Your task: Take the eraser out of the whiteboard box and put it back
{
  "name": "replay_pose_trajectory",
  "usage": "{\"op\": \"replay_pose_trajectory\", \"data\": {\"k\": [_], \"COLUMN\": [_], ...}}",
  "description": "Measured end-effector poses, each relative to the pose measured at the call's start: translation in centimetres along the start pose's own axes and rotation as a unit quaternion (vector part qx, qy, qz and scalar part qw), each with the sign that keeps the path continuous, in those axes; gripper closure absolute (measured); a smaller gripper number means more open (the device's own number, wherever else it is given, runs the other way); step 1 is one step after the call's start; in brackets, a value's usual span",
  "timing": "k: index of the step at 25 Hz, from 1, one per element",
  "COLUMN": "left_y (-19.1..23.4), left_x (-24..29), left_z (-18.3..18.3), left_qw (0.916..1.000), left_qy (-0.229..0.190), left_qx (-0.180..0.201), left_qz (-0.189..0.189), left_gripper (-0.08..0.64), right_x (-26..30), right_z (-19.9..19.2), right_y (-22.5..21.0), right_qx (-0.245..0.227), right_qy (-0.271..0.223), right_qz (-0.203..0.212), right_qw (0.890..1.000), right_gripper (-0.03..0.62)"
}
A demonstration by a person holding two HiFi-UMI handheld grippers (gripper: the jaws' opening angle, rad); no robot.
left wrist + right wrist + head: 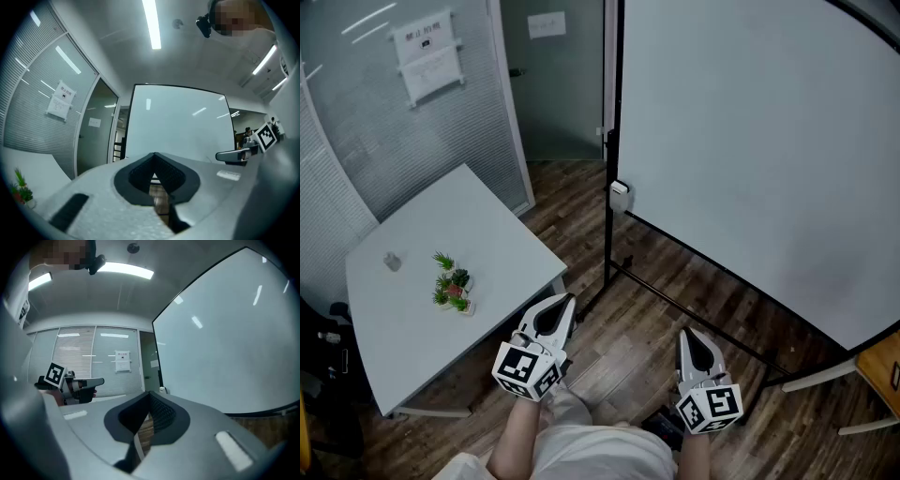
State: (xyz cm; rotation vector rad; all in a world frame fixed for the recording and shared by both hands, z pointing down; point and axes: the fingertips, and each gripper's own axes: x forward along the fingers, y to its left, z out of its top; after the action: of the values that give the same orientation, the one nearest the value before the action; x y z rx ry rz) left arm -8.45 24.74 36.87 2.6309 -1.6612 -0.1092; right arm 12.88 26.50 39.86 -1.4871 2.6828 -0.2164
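A large whiteboard (750,159) stands on a black-framed stand at the right. A small white box (619,195) is fixed at its lower left corner; it also shows as a small white shape (162,390) in the right gripper view. No eraser is visible in any view. My left gripper (566,300) is held low in front of the person, shut and empty, pointing level toward the board (178,126). My right gripper (685,334) is beside it, also shut with nothing between its jaws. Each gripper shows in the other's view: the right gripper (241,153) and the left gripper (75,384).
A white table (412,319) stands at the left with small potted plants (450,283) and a grey object (391,261). The board's stand feet (811,377) reach over the wooden floor. An orange piece of furniture (883,370) is at the far right, a glass door (553,75) behind.
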Motion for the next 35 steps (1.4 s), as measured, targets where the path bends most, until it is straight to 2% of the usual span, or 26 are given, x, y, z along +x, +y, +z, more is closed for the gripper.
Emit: {"op": "replay_pose_trajectory", "data": {"k": [10,14,15,16,17,18,20,28,35], "left_y": [-1.2,-1.6,-1.7,-1.7,-1.8,-1.7,-1.7,-1.1,1.1], "left_x": [-1.8,-2.3,-2.2,-2.0,-1.9,-1.7,-1.4,1.9,8.2], "left_z": [-0.2,-0.8,-1.0,-1.2,-1.3,-1.5,-1.6,-2.6,-4.1], "left_qw": [0.9997,0.9996,0.9997,0.9996,0.9995,0.9993,0.999,0.9983,0.9968], "left_qy": [0.006,0.005,0.005,0.007,0.01,0.012,0.015,0.026,0.035], "left_qx": [-0.005,-0.013,-0.015,-0.019,-0.025,-0.031,-0.04,-0.053,-0.07], "left_qz": [0.022,0.023,0.02,0.017,0.015,0.014,0.012,0.001,-0.013], "left_gripper": [0.56,0.552,0.506,0.392,0.298,0.248,0.21,0.199,0.199], "right_x": [-1.6,-2.4,-2.5,-2.4,-2.3,-2.1,-1.8,0.5,4.9], "right_z": [0.5,0.7,0.7,0.6,0.3,0.1,-0.2,-0.5,-1.6], "right_y": [1.1,0.5,0.2,0.1,0.0,0.0,-0.2,-1.3,-4.2], "right_qx": [-0.008,0.002,0.008,0.015,0.02,0.023,0.027,0.032,0.039], "right_qy": [0.002,-0.011,-0.011,-0.007,0.001,0.009,0.015,0.029,0.051], "right_qz": [0.025,0.014,0.014,0.017,0.021,0.025,0.025,0.028,0.02], "right_qw": [1.0,1.0,1.0,1.0,1.0,0.999,0.999,0.999,0.998], "right_gripper": [0.584,0.583,0.584,0.54,0.445,0.36,0.323,0.304,0.305]}}
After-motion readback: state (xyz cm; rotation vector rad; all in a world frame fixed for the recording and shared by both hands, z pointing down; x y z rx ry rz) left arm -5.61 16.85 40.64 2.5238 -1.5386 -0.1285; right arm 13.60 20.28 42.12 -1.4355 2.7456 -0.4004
